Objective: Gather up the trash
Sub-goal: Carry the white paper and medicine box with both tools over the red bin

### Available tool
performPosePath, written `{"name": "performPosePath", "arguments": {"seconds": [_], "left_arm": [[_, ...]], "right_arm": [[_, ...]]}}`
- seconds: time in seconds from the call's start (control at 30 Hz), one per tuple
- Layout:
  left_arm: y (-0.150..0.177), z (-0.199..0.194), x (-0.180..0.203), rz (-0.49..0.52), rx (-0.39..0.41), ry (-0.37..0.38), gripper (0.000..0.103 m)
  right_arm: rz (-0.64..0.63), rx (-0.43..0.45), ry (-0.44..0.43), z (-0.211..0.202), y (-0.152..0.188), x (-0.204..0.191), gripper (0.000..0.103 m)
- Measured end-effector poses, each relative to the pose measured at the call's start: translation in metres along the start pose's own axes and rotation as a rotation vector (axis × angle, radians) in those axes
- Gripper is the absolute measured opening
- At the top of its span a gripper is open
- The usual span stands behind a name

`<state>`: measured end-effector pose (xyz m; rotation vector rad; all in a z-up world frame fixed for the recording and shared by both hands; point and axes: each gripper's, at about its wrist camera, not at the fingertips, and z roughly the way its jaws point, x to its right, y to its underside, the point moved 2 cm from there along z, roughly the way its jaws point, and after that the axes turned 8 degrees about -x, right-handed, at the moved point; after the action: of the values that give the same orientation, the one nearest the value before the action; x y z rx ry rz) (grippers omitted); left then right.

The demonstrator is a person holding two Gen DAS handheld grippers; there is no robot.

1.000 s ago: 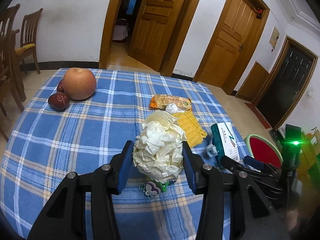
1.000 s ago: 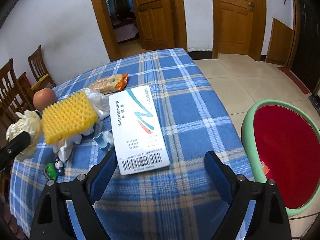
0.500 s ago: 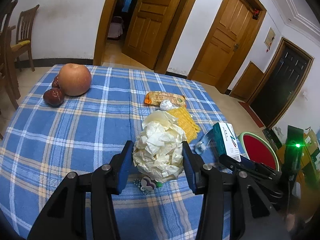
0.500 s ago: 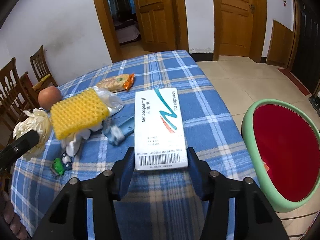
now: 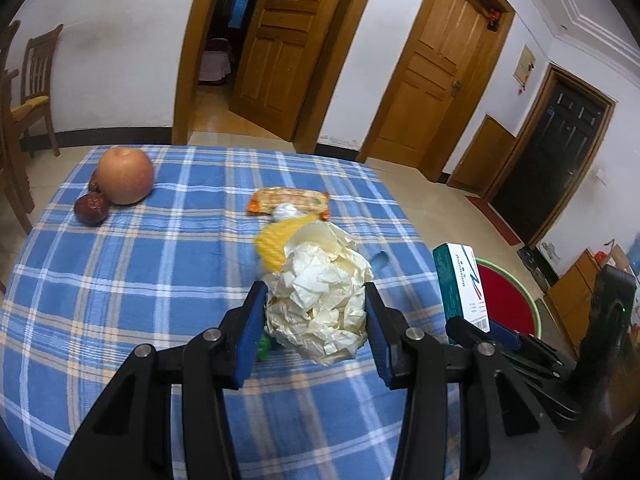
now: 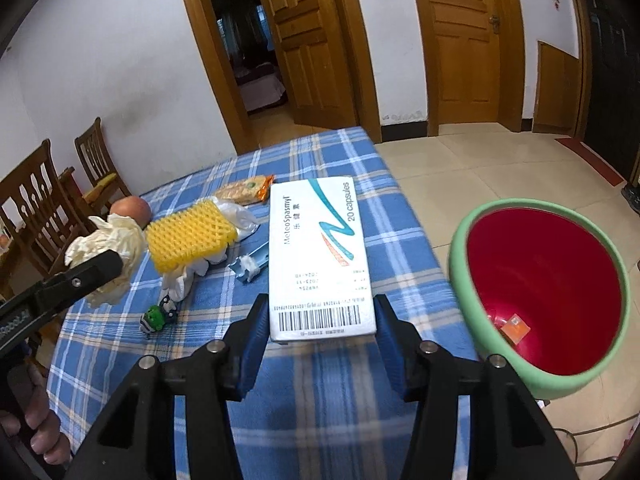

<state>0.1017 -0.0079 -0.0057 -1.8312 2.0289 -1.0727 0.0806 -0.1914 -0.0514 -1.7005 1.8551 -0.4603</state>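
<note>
Both grippers are loaded and clear of the table, so the pick-up step looks done and the carry to the bin is in hand. The left gripper is clamped on a crumpled paper wad, its blue pads pressing the wad's two sides; the wad hangs above the checked tablecloth, over the near edge of the litter pile. The right gripper has just been closing and now pinches the near, barcode end of a white pill box, which sticks out flat ahead of it, above the cloth. The bin, red inside with a green rim, stands on the floor just off the table's right edge, close to the box; a small orange scrap already lies at its bottom. Left on the table are a yellow foam net over some white plastic, a snack wrapper beyond it, a small blue scrap beside the box, and a tiny green toy nearer. An apple with two dark fruits sits far left, and probably is not trash. The next move, as I judge it, calls for swinging the box right until it is over the bin's mouth before the jaws part, since it is long and held by one end only. The wad has farther to travel, across the pile, and is light enough to shed bits if squeezed loosely.
</note>
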Motion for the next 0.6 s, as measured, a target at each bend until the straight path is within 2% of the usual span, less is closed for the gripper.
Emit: {"name": "performPosePath", "arguments": {"seconds": [0.13,0.6], "left_arm": [[0.0,0.003,0.016,0.016,-0.024,0.047,0.047],[-0.005,0.014,0.078,0.105,-0.07,0.107,0.047]], "right_arm": [[0.025,0.02,0.014,-0.018,0.002,0.011,0.054],[0.127,0.086,0.073,-0.06,0.013,0.068,0.054]]}}
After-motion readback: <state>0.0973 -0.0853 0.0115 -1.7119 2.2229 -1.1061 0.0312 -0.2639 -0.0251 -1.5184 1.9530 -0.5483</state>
